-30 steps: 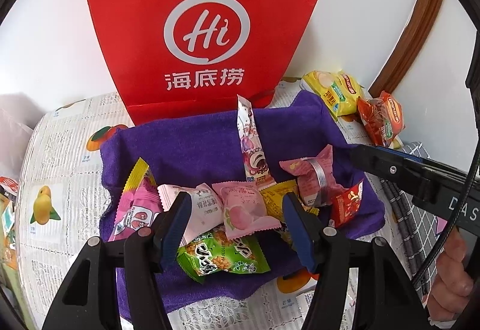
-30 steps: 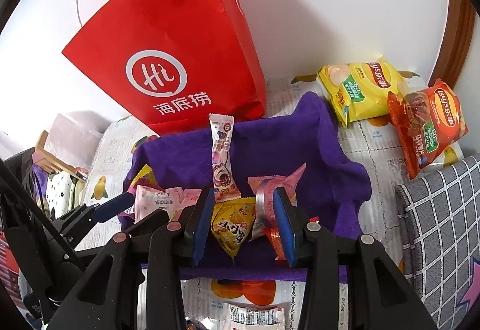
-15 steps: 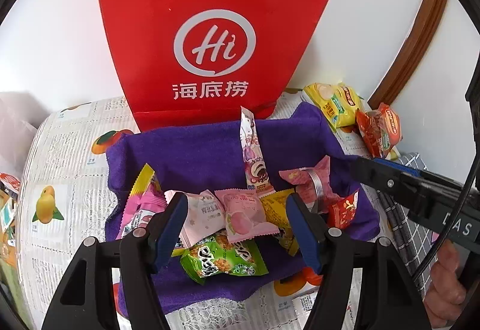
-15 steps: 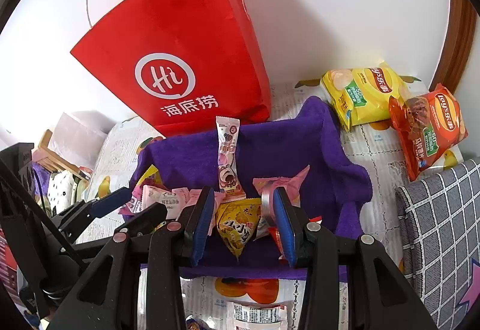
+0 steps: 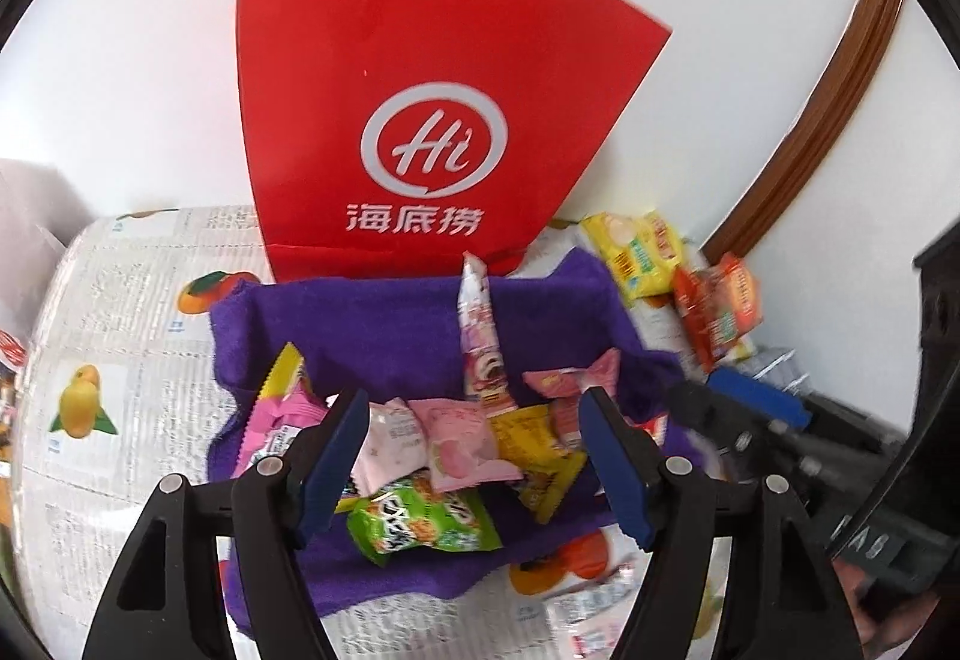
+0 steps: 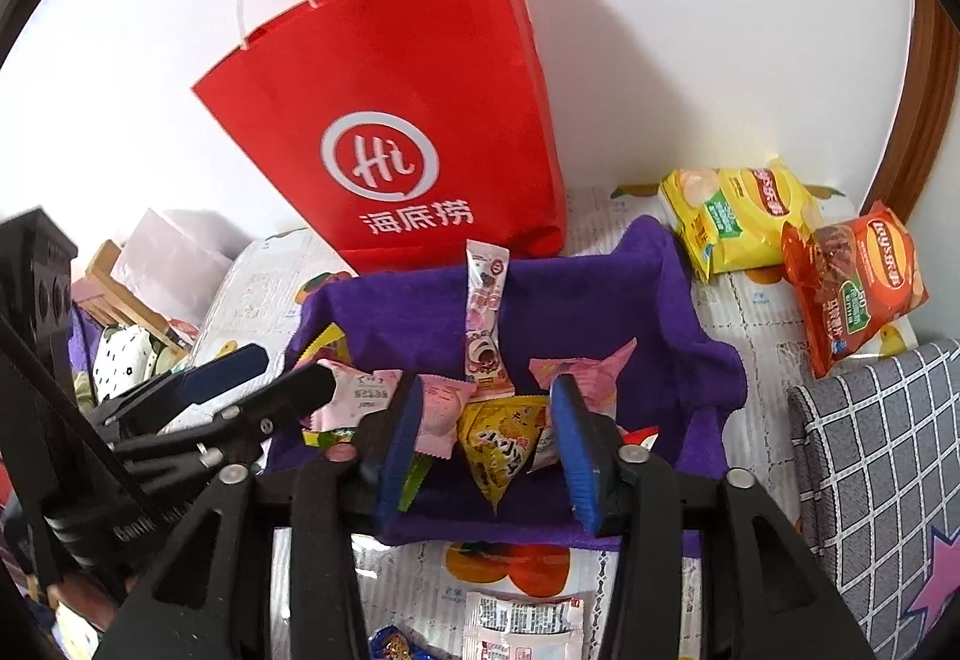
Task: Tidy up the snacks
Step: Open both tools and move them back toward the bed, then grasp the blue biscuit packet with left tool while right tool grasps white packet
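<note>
Several small foil snack packets (image 5: 456,450) lie heaped in the purple fabric bin (image 6: 576,300); two crisp bags (image 6: 798,252) remain outside on the newspaper-covered table (image 5: 120,312). Both grippers, left gripper (image 5: 474,456) and right gripper (image 6: 486,444), hover with jaws spread, empty; sorting looks early

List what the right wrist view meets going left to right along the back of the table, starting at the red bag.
Red Haidilao paper bag → tall pink snack stick standing against the purple cloth's back edge → yellow Lay's chip bag → orange-red Lay's chip bag.
</note>
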A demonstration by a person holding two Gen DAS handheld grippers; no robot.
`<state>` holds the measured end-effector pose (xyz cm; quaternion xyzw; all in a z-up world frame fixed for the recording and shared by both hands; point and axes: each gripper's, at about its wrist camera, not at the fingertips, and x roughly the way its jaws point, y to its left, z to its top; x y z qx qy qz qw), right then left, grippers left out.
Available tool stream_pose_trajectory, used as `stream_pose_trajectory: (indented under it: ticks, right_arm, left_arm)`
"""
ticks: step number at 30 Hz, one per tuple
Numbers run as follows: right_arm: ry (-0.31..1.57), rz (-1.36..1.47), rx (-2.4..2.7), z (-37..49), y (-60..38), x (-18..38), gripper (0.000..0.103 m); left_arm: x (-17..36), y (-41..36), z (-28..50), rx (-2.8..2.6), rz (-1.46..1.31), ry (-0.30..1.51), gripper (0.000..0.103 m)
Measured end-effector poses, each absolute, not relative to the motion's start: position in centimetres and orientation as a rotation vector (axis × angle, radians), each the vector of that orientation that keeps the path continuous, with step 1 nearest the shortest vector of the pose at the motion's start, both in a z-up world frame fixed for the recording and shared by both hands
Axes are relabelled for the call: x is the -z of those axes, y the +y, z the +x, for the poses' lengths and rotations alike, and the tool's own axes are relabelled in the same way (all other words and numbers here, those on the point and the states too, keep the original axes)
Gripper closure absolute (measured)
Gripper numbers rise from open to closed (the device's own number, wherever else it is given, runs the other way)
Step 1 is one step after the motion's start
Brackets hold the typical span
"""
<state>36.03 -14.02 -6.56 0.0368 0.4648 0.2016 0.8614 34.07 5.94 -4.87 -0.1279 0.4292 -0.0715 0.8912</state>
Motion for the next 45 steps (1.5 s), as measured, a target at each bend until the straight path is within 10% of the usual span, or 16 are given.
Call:
stream_pose_trajectory:
  ticks: [25, 45]
  right_arm:
    - [0.976, 0.060, -0.386, 24.2, -17.0, 6.4, 0.050]
    - [1.001, 0.087, -0.327, 17.1, -20.3, 12.3, 0.050]
  left_arm:
    - [3.9, 7.3, 25.0, 0.133, -0.235, 0.912, 0.031]
    - [12.8, 2.8, 17.9, 0.132, -0.094, 1.040, 0.029]
